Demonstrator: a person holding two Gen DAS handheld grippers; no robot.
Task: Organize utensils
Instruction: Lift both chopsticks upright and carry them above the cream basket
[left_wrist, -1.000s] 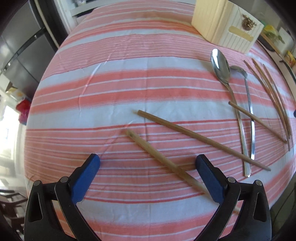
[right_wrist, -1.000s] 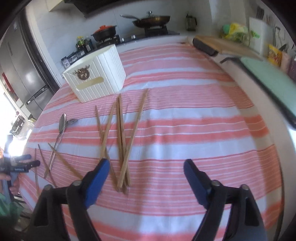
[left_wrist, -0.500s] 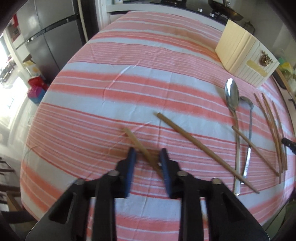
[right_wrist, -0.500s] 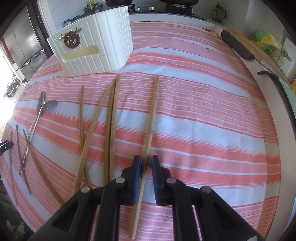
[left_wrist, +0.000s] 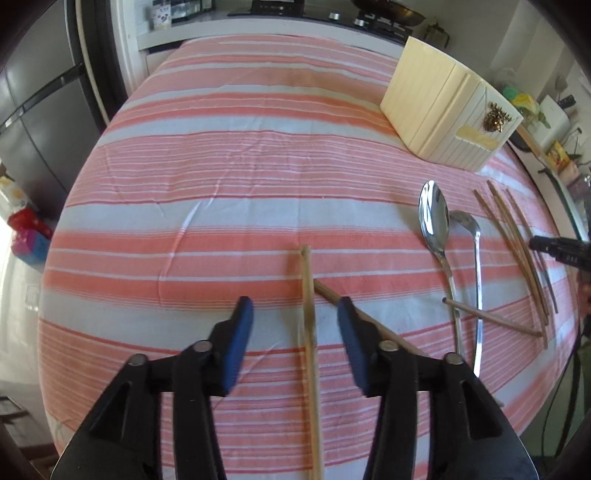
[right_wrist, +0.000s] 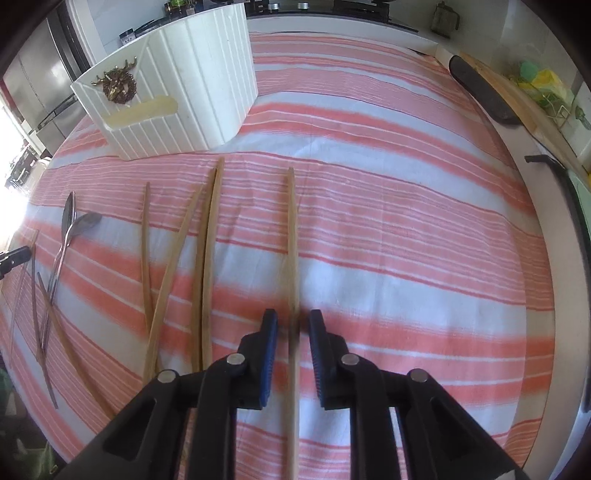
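In the left wrist view my left gripper stands open with a wooden chopstick running up between its blue pads without touching them; whether it rests on the cloth I cannot tell. A second chopstick lies under it. Two metal spoons lie to the right. In the right wrist view my right gripper has narrowed around a long wooden chopstick, with small gaps at the pads. Several more chopsticks lie to its left. The white utensil box stands at the far left.
A red and white striped cloth covers the table. A fridge stands to the left. A stove with pans is behind the table. A cutting board and a counter lie along the right edge.
My left gripper shut around a chopstick, then opened again; that chopstick now points straight ahead. My right gripper closed in from wide open around a chopstick, turning it to point straight ahead.
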